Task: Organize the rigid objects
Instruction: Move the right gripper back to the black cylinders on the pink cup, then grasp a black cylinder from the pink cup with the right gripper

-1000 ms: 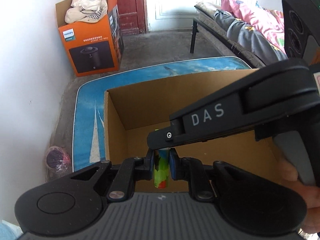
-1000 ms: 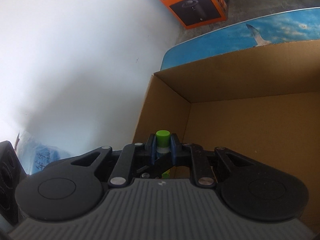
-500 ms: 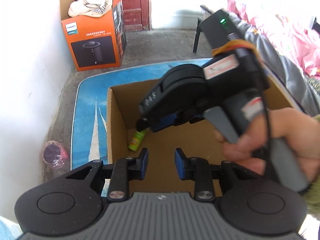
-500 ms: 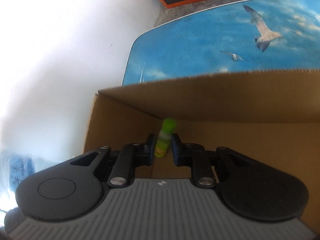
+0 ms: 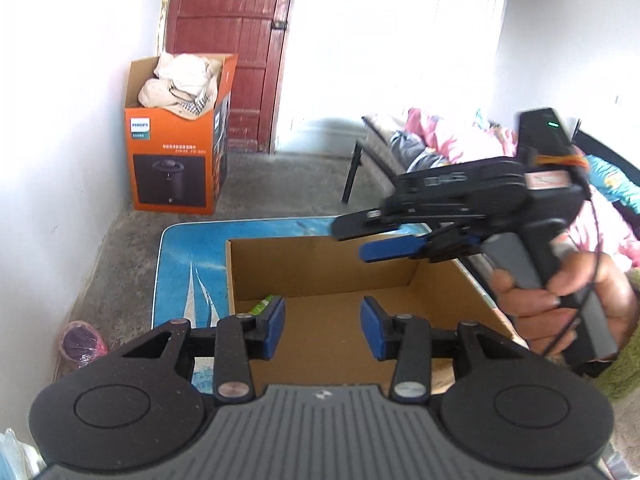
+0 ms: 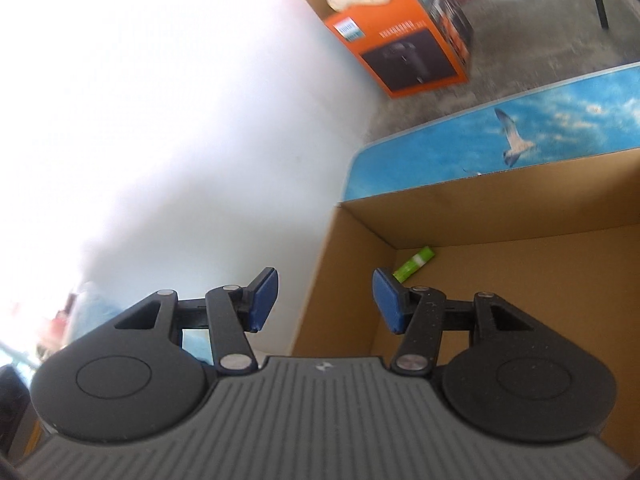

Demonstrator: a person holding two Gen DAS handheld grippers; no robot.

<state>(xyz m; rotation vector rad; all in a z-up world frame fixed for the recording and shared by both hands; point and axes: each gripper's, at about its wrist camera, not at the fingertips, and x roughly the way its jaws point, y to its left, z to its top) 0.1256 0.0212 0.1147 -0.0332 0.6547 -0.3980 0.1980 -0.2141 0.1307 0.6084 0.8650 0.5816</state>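
A small green bottle point(image 6: 414, 264) lies on its side in the far left corner of an open cardboard box point(image 6: 520, 216). In the left wrist view the green bottle point(image 5: 262, 306) peeks out beside my left finger inside the cardboard box point(image 5: 320, 268). My left gripper point(image 5: 322, 328) is open and empty above the box's near edge. My right gripper point(image 6: 324, 300) is open and empty over the box's left wall. The right gripper point(image 5: 380, 246) also shows in the left wrist view, held above the box's far right corner.
The box stands on a blue table with a sky and seagull print point(image 6: 520, 136). An orange Philips carton point(image 5: 176, 160) with cloth in it stands on the floor by a red door point(image 5: 228, 40). A bed with pink bedding point(image 5: 460, 144) is at the right. A white wall is at the left.
Both grippers held the green bottle a second ago. They let it go, it now lies in the box corner, and both grippers have opened wide and lifted away.
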